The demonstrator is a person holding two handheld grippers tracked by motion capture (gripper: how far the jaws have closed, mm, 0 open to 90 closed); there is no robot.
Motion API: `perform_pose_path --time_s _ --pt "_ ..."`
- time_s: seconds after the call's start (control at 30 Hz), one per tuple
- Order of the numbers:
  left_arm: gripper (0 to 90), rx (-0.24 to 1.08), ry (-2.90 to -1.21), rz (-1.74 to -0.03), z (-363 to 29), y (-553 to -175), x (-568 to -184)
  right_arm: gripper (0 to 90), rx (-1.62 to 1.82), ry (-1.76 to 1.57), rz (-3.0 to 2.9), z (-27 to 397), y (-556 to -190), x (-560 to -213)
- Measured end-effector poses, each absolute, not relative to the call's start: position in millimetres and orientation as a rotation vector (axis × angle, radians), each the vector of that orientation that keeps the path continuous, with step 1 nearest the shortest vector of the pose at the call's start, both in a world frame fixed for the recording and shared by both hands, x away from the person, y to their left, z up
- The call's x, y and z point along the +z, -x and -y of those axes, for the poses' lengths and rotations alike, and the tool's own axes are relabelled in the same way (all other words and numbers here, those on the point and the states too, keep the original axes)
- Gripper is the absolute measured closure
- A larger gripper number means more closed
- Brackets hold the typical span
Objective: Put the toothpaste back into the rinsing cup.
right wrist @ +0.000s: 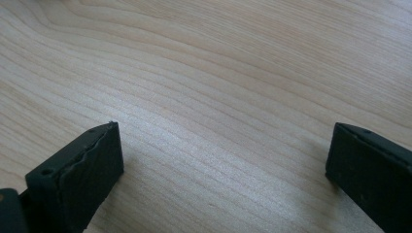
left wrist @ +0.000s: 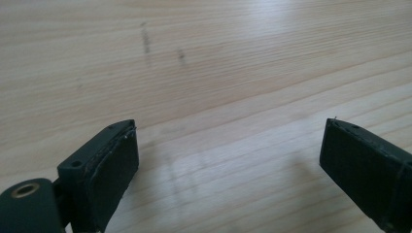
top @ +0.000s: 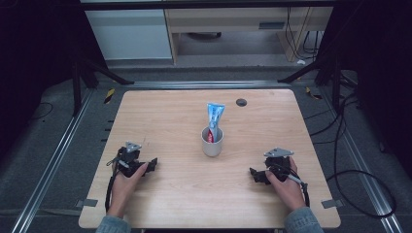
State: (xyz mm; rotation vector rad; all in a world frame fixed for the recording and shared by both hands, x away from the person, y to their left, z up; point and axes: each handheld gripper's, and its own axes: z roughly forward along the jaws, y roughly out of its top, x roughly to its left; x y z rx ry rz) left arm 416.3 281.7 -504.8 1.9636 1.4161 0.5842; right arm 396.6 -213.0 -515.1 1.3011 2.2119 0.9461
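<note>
A grey cup stands upright near the middle of the wooden table, with a blue-and-white toothpaste tube standing in it, red end down. My left gripper rests on the table at the front left, well left of the cup; it is open with bare wood between its jaws. My right gripper rests at the front right, also open over bare wood. Both point inward toward the table's middle.
A dark round hole sits near the table's far edge, right of centre. Black frame legs stand off the far corners. Cables trail on the floor to the right. White cabinets stand behind.
</note>
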Motion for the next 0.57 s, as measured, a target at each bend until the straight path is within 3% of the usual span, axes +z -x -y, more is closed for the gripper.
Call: perform_pose_path --time_s 0.57 --pt "0.0 0.626 -1.972 -1.440 -288.1 -425.8 -509.5 0.3 0.946 -1.299 -2.212 212.8 -396.7 -515.1"
